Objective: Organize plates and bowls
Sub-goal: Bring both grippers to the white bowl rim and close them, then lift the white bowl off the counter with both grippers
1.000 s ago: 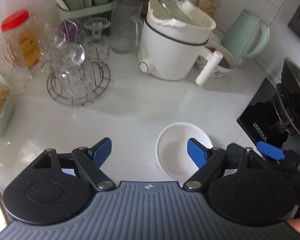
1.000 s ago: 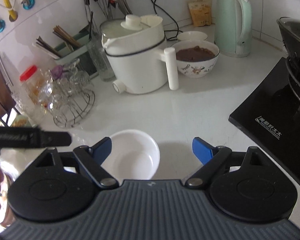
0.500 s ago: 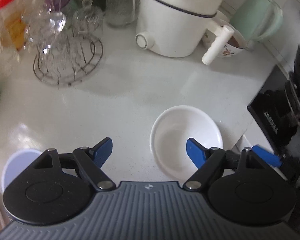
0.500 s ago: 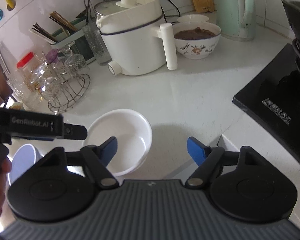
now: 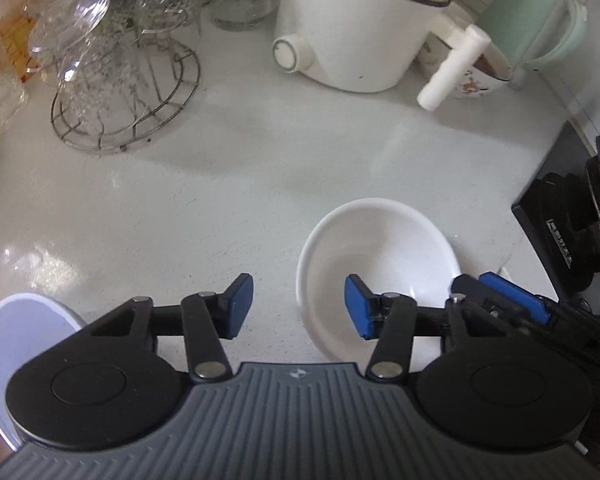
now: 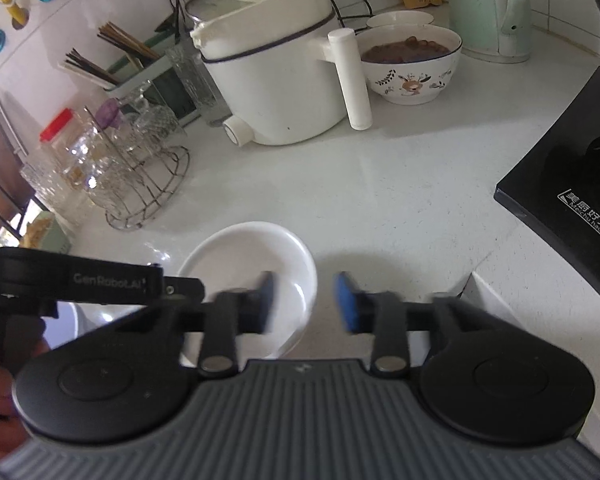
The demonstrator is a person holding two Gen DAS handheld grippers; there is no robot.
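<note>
A white bowl sits empty on the white counter near its front edge; it also shows in the right wrist view. My left gripper is open, its right finger over the bowl's left part and its left finger outside the rim. My right gripper is open but narrowing, blurred by motion, its jaws straddling the bowl's right rim; its fingertips show at the bowl's right side. A pale blue bowl stands at the far left, partly hidden by my left gripper's body.
A white electric pot with a long handle stands behind. A patterned bowl of brown food, a green kettle, a wire rack of glasses and a black induction hob ring the counter.
Both grippers have moved closer over the white bowl. The right gripper's jaws have narrowed from wide open around the bowl's rim. The pale blue bowl came into the left view.
</note>
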